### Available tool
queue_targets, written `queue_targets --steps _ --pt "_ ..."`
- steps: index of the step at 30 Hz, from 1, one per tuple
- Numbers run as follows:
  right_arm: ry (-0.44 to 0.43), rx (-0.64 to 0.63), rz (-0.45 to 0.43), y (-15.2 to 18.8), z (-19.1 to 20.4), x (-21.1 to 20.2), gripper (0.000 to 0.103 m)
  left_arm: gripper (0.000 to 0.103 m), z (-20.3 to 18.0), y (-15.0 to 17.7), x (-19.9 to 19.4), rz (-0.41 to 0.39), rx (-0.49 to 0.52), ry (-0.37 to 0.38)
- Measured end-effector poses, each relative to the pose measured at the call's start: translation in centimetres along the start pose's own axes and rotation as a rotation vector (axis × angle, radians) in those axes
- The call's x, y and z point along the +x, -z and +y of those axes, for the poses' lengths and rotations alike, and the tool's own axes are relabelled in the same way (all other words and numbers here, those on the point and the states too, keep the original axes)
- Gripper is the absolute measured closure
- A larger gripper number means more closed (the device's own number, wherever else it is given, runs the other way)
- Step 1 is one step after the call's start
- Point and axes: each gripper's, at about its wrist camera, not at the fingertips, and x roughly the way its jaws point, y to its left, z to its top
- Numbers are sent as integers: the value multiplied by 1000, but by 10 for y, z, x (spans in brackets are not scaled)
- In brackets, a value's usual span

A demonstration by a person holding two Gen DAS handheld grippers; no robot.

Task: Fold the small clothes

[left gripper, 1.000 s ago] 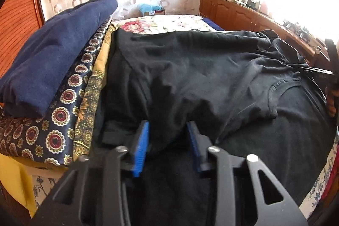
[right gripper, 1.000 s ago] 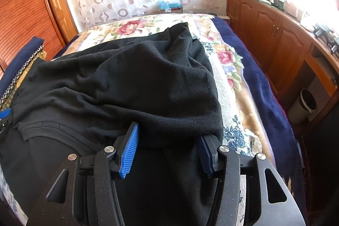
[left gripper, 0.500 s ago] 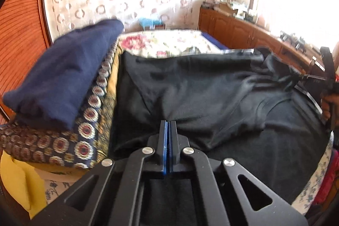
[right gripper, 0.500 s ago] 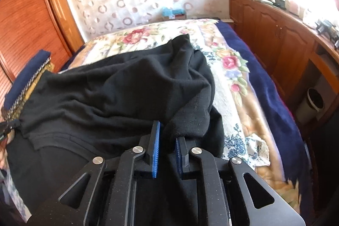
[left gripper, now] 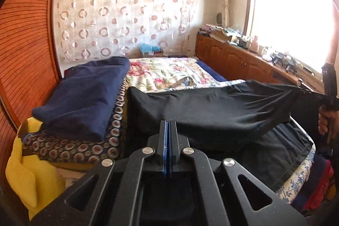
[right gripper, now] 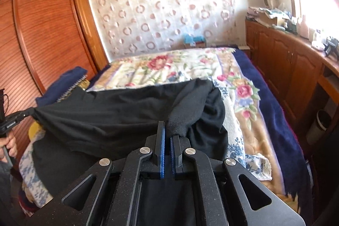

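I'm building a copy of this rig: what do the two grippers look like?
Both look alike. The left gripper and the right gripper are matte black plastic with a grainy finish, their angled linkage arms pierced by triangular cut-outs and joined by round silver pins. Each finger carries a blue ridged pad. No cables or sleeves show.

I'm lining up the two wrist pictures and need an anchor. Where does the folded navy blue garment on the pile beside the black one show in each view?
Left wrist: the folded navy garment fills the left middle, atop a patterned pile, left of the black garment.
Right wrist: only a sliver of the navy garment shows at the left edge, behind the black garment.
Shared landmark: the blue box by the curtain beyond the bed.
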Motion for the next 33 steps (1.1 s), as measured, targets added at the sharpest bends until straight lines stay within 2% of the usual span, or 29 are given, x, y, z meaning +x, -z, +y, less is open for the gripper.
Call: queue_targets --steps 5,10,13,16,20,25,26,28,29,30,33 --pt "-13 -35 -3 12 15 -36 102 103 13 17 -23 3 -30 2" --pt "-19 -45 51 38 23 -63 102 103 21 31 -37 9 -65 20" --pt "-20 -35 62 49 24 -72 102 103 20 39 -37 32 -58 5" --pt "-11 -17 103 65 23 -68 102 103 19 52 -30 70 -55 -18" --pt "44 -42 173 90 26 -52 102 103 20 67 -20 123 -90 -12" --pt "112 -77 219 103 29 -38 99 100 14 78 -21 144 -77 -28" --pt "123 -83 219 104 30 -37 97 95 14 79 -22 145 -77 -28" --pt "122 -81 212 102 31 -41 90 77 12 80 -26 137 -69 -28" --pt "128 -81 209 102 30 -43 80 63 12 80 -27 132 -67 -27" --pt "142 -82 202 100 29 -45 70 59 12 80 -28 131 -66 -26" --pt "143 -85 188 99 28 -49 69 46 12 78 -26 136 -66 -34"
